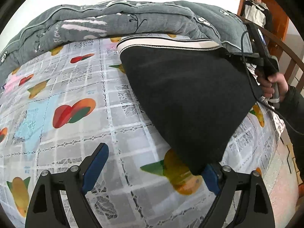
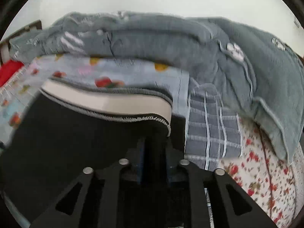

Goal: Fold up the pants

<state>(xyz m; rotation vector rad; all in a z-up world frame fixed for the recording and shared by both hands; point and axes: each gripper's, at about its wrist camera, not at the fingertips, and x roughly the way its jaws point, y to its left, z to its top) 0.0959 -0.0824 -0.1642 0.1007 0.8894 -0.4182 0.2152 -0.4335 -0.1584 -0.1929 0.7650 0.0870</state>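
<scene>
Black pants (image 1: 186,95) with a white-striped waistband (image 1: 167,42) lie folded on the fruit-print sheet (image 1: 57,144). My left gripper (image 1: 154,157) stands open and wide at the near corner of the pants; that corner drapes over its right blue pad (image 1: 209,178), while the left pad is over bare sheet. A hand holds my right gripper (image 1: 233,54) at the far right corner by the waistband. In the blurred right wrist view, its narrow jaws (image 2: 154,142) are shut on black pants cloth (image 2: 66,133) just below the waistband (image 2: 106,100).
A bunched grey quilt (image 1: 114,19) (image 2: 152,41) runs along the far side of the bed. A grey striped cloth (image 2: 209,129) and floral sheet (image 2: 266,171) lie right of the pants. A wooden bed rail (image 1: 285,45) is at the right; a person (image 1: 256,9) stands in the doorway.
</scene>
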